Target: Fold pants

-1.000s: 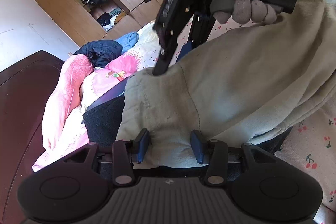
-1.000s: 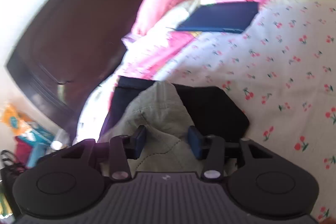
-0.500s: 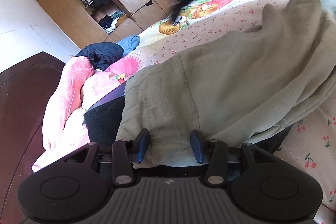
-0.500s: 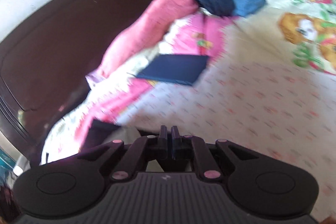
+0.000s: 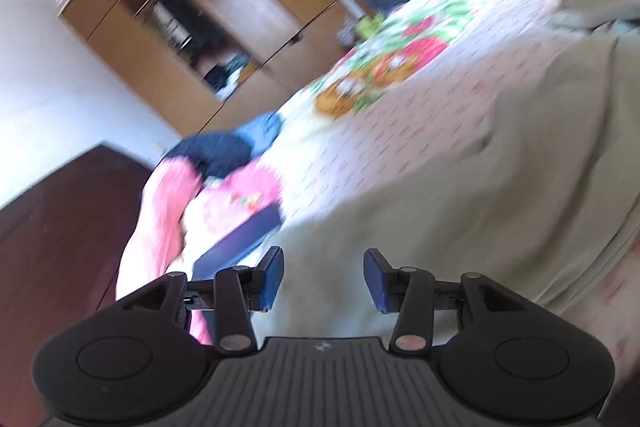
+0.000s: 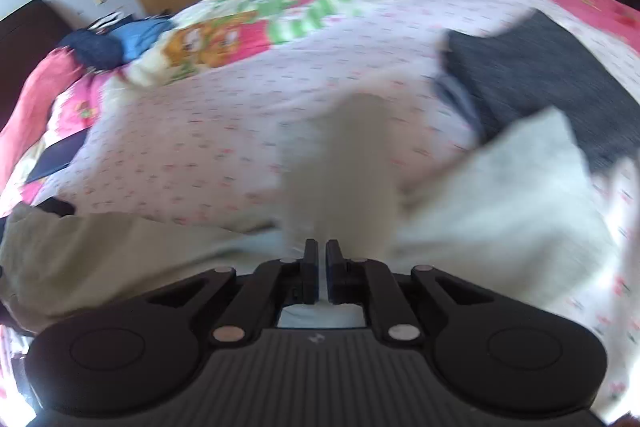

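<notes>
The pale grey-green pants point(image 5: 460, 195) lie spread on the bed, filling the lower right of the left wrist view. My left gripper point(image 5: 323, 277) is open, its blue pads just above the pants' near edge, with nothing between them. In the right wrist view the pants point(image 6: 120, 259) stretch along the bottom and a blurred fold point(image 6: 352, 163) rises ahead. My right gripper point(image 6: 322, 273) has its jaws almost together. Whether cloth is pinched between them is hidden by blur.
The bed's cherry-print sheet point(image 6: 208, 131) and cartoon quilt point(image 5: 360, 79) lie beyond. A dark grey garment point(image 6: 540, 75) lies at the right. Pink bedding point(image 5: 160, 219), a navy folded item point(image 5: 240, 239), the dark headboard point(image 5: 52, 227) and a wooden wardrobe point(image 5: 192, 19) lie to the left and behind.
My right gripper shut and swung from the headboard side toward the middle of the bed. My left gripper stayed open and lifted and tilted, leaving the pants' edge lower in view.
</notes>
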The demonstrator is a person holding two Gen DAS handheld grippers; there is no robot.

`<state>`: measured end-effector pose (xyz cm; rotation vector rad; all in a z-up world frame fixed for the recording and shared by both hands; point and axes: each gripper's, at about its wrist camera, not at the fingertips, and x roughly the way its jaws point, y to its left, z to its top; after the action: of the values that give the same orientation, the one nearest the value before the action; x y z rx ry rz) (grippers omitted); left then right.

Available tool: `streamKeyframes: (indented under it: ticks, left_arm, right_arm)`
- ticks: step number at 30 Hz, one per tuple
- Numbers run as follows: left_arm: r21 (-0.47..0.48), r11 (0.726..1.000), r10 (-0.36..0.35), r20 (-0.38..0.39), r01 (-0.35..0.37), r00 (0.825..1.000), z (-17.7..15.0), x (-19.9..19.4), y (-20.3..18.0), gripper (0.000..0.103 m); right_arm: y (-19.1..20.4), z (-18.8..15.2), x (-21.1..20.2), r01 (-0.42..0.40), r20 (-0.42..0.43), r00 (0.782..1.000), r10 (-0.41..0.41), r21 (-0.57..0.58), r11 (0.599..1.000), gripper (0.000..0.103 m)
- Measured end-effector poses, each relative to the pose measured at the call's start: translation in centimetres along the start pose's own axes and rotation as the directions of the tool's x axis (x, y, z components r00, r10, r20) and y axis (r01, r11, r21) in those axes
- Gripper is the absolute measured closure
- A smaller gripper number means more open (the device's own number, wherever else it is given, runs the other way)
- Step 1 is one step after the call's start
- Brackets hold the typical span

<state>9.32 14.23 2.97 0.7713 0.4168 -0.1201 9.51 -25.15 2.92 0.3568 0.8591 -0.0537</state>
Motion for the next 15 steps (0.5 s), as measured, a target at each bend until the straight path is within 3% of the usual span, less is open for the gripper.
streamKeyframes:
  ticks: [3, 6, 8, 11, 15]
  left_arm:
    - [-0.055, 0.993, -0.098, 0.041, 0.100, 0.994, 3.1, -0.3, -2.0, 0.044]
    - [-0.121, 0.962, -0.237, 0.068, 0.244, 0.969, 6.1, 0.2, -4.8, 0.044]
    - [-0.133, 0.934, -0.321, 0.100, 0.332, 0.942, 8.2, 0.2, -7.3, 0.044]
    - [-0.128, 0.893, -0.415, 0.137, 0.432, 0.899, 10.9, -0.3, -11.1, 0.044]
    - [-0.110, 0.857, -0.483, 0.167, 0.503, 0.859, 12.7, -1.8, -15.0, 0.044]
  right_arm:
    - [-3.1, -0.8, -0.9, 0.001, 0.051, 0.999, -0.007, 0.121, 0.993, 0.095]
    - [-4.1, -0.6, -0.9, -0.042, 0.102, 0.994, 0.026, 0.158, 0.987, 0.095]
    - [-3.9, 0.4, -0.5, -0.056, 0.132, 0.990, 0.040, 0.118, 0.991, 0.093]
    - [-3.0, 2.8, 1.2, -0.081, 0.138, 0.988, 0.070, 0.078, 0.994, 0.073]
    - [1.4, 4.9, 3.1, -0.085, 0.155, 0.983, 0.101, -0.109, 0.990, 0.069]
